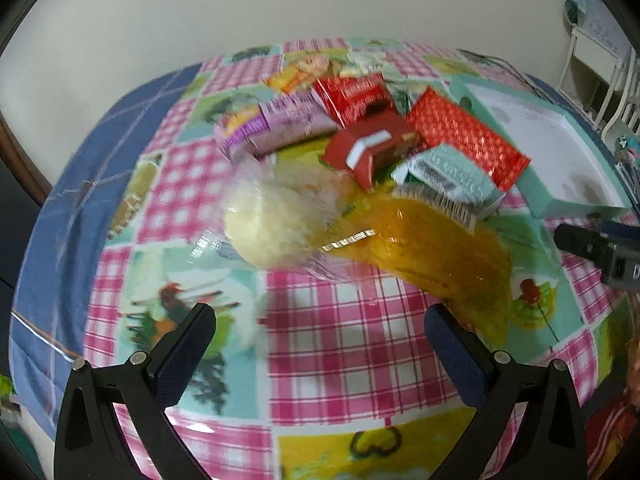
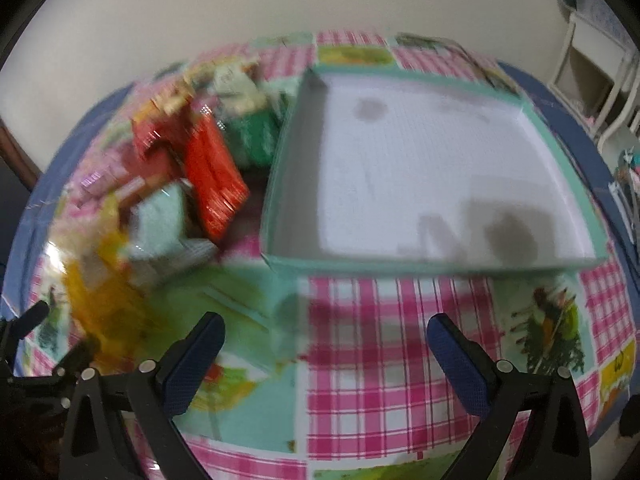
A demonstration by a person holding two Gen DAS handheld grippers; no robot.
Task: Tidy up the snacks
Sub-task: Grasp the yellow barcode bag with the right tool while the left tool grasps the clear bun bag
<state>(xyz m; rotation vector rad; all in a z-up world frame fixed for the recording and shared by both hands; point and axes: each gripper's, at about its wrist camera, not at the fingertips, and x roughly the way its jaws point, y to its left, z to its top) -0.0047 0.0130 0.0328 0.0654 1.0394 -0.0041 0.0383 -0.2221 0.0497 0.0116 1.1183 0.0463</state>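
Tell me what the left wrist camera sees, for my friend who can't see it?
Open tongs hover over a checked tablecloth, facing a pile of snack packets. Nearest are a pale round bun in clear wrap and an orange bag.

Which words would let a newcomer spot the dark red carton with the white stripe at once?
Start at the open teal box on the checked tablecloth; the snack pile lies beside it. The dark red carton sits mid-pile, between the purple pack and the shiny red foil packet. It alone carries a bent white stripe.

Snack pile (image 1: 360,152) crowds box (image 2: 420,168) left wall — box interior apparently clear.
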